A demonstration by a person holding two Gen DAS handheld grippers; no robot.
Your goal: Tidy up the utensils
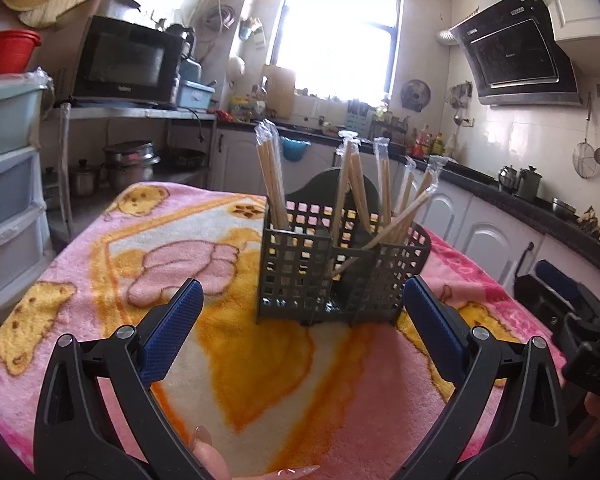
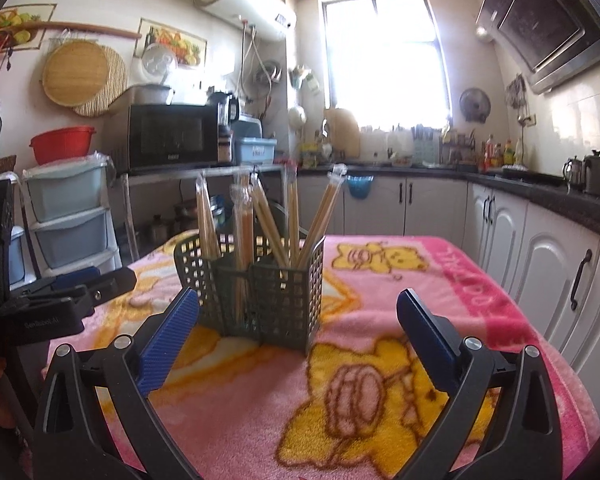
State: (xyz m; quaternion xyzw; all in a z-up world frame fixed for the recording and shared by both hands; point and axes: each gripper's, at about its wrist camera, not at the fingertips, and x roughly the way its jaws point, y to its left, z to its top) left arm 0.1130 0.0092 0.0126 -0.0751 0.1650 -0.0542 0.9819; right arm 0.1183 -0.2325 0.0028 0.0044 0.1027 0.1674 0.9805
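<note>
Both tools released, empty: left tool (image 1: 300,304), right tool (image 2: 298,312). Wrapped chopsticks (image 1: 272,176) stand in basket (image 1: 296,276), frame centre. One pair (image 1: 384,236) slants; pinch mid-shaft, upright it gently.

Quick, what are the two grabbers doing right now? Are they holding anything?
Left gripper: jaws open, holding nothing, facing the dark grey plastic lattice utensil basket.
Right gripper: jaws open, holding nothing.
</note>
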